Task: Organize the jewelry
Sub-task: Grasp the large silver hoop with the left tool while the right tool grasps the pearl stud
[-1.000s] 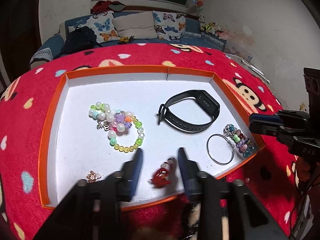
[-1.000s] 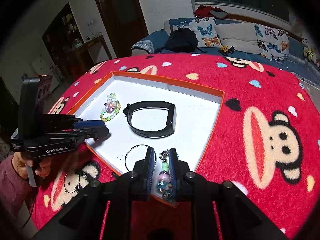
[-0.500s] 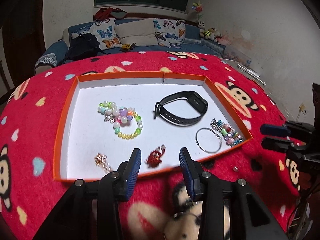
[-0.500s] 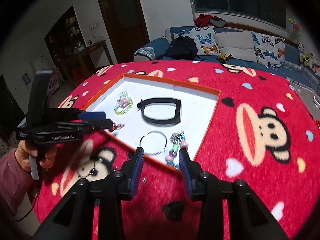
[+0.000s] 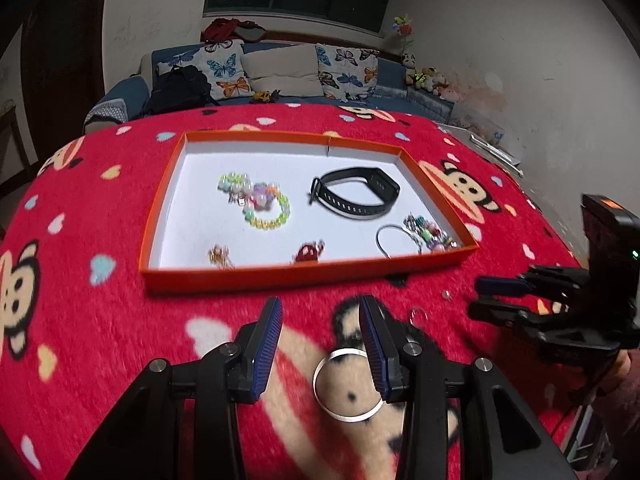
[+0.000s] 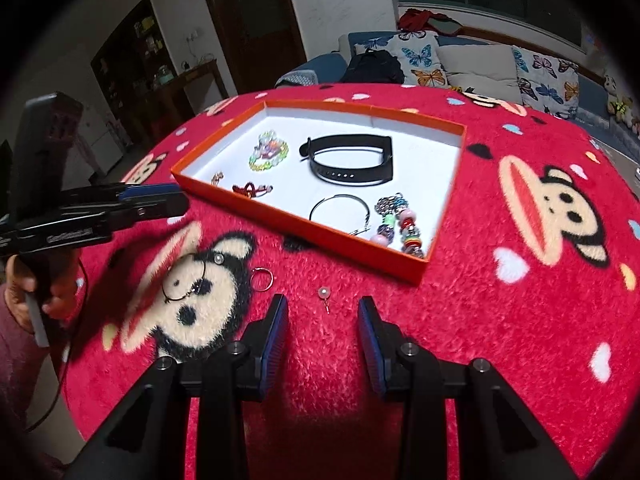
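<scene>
While six pieces lie in the tray [image 6: 304,234], both grippers, left [image 5: 320,318] and right [image 6: 323,318], hover with jaws spread over a bangle [image 5: 347,386] and pearl pin [image 6: 323,294], likely the next pickups.

Left tool [image 5: 320,332] and right tool [image 6: 323,330] agape.

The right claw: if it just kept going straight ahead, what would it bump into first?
Probably the small pearl pin on the blanket, just ahead of the open right claw; beyond it stands the orange tray. Depth is uncertain.
</scene>
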`<state>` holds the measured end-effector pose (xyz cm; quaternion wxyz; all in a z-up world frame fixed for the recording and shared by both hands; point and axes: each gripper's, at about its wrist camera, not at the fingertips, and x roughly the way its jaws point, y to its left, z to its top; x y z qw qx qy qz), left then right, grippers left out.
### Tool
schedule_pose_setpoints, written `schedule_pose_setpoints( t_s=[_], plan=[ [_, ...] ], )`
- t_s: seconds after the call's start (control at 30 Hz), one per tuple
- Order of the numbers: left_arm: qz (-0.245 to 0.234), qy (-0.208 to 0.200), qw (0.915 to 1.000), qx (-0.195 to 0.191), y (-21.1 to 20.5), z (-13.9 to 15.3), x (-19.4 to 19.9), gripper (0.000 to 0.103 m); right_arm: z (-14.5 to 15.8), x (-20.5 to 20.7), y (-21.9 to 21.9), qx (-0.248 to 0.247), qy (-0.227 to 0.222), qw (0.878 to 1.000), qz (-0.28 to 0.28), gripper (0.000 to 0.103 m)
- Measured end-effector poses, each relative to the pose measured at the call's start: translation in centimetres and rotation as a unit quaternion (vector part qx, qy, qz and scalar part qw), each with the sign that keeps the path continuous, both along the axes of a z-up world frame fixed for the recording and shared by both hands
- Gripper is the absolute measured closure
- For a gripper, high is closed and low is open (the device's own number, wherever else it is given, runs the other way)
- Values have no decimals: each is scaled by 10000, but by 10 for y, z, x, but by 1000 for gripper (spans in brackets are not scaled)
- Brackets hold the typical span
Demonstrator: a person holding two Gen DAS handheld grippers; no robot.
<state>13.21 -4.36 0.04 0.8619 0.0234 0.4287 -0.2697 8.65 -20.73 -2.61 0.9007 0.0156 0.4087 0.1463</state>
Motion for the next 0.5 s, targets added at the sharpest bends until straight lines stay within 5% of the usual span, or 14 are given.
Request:
schedule_pose_setpoints(
  t_s=[0.1, 0.23, 0.5],
  plan=[
    [-34, 4, 10000, 79, 1, -3, -12, 60, -6, 5, 4, -74, 45, 10000, 21, 63],
    [-79, -37, 9998, 194, -1, -8, -26, 44, -10, 9, 8, -110, 75, 9999, 52, 64],
    [-393, -93, 9985, 363, -9, -15, -43, 44, -14, 15, 17, -333, 67, 9994, 115, 79]
  ],
)
